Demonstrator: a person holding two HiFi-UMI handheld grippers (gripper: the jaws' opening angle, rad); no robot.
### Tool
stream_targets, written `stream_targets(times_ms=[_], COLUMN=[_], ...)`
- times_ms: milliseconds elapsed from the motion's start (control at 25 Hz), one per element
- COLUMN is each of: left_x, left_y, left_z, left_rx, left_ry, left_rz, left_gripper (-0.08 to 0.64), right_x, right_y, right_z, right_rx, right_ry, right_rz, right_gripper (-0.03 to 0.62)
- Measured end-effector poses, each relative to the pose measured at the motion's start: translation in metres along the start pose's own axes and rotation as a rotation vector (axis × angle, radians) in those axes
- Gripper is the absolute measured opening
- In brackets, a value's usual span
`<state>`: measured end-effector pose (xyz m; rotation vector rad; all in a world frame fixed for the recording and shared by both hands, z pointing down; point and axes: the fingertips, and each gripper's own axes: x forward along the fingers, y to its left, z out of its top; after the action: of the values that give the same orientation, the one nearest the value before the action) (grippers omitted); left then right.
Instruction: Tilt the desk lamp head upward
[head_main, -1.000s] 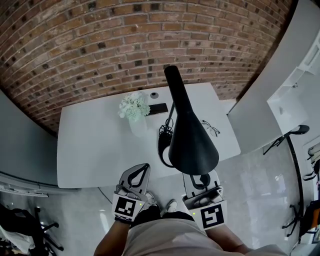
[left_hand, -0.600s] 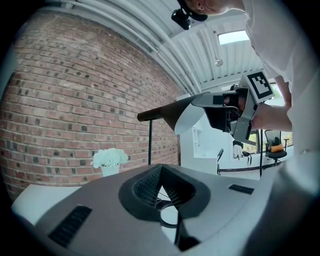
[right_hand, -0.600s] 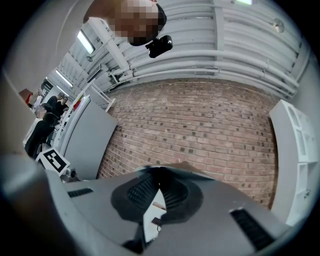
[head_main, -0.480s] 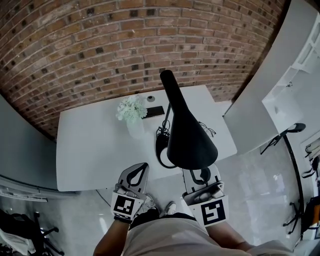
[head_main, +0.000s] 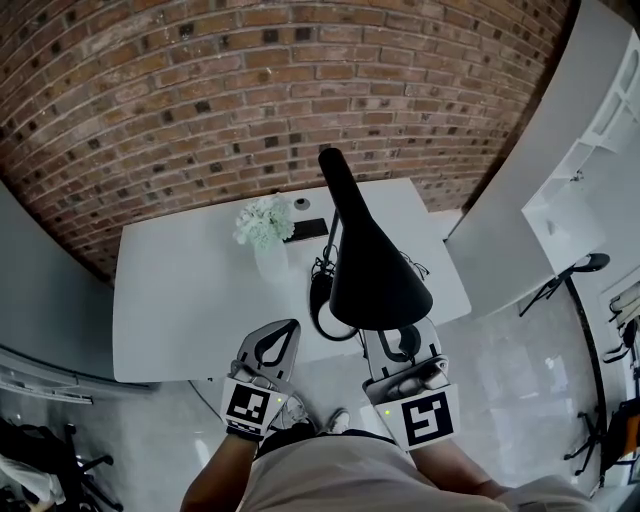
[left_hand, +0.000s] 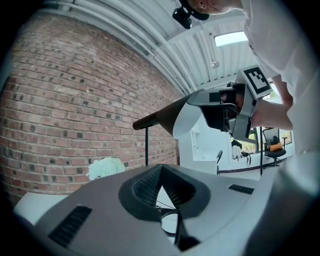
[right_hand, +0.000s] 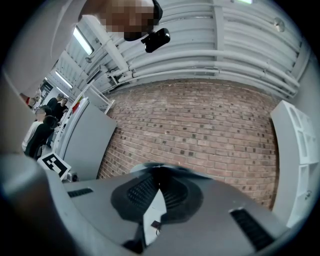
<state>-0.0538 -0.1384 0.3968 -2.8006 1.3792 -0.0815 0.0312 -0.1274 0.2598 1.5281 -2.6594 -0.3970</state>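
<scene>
Right gripper (head_main: 400, 348) sits with its jaws pressed together at the near rim of the lamp head (head_main: 375, 265), and its own view suggests they pinch that thin edge at the very tips. Left gripper (head_main: 273, 345) hangs just beside it over the table's front edge, jaws closed on nothing.

Largest first: the white table (head_main: 190, 300) carries everything, so the lamp has a firm footing only if its base keeps flat. The lamp head, a wide black cone, stands over the table's near right part with its narrow end pointing toward the brick wall and its open mouth toward the person. Below it the thin stem (head_main: 334, 238) runs down to the round base (head_main: 321, 306). A vase of pale flowers (head_main: 263, 222) stands near the stem, to the left.

My judgement is that the tilt is best done as a slow lift of the rim, turning about the joint at the head's narrow end and never dragging toward the person, since a pull could slide or tip the base. A tip-only pinch may slip, so keep the force light and steady, and the free left gripper could press down on the base
</scene>
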Motion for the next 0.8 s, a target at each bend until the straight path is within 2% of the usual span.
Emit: stream_targets(times_ms=[800], left_x=[0.006], left_y=[0.001], left_z=[0.005], left_rx=[0.006], left_ry=[-0.009], left_rz=[0.009], left_gripper=[0.008], right_x=[0.002], right_y=[0.000], right_z=[0.015], right_rx=[0.000], right_ry=[-0.022], right_rz=[0.040], right_gripper=[0.017])
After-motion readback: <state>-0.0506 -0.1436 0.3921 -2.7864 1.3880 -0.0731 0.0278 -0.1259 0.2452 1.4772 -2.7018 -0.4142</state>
